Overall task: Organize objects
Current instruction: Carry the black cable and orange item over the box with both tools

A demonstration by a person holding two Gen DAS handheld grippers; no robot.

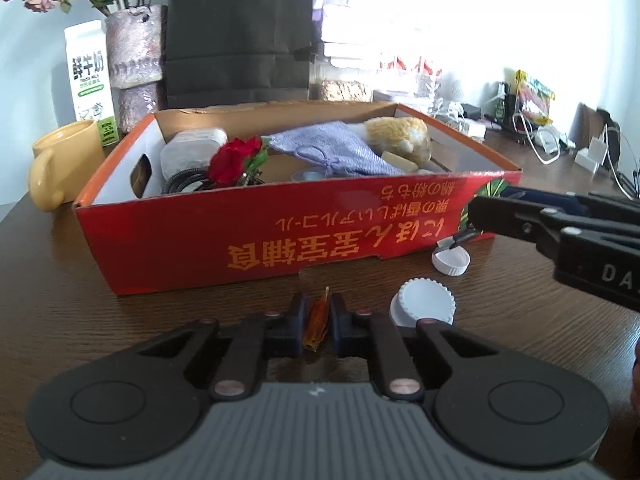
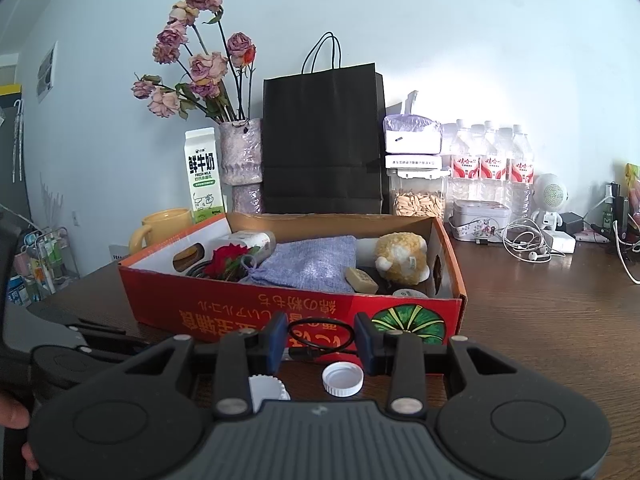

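The left claw pinches an orange trinket just short of the red box, seemingly mid-carry. The right claw hangs open around a black cable. Next: lift the trinket toward twelve o'clock, over the wall.

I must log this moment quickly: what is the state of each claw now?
Left claw: closed on a small orange object.
Right claw: open, a short black cable between its fingers, not gripped.
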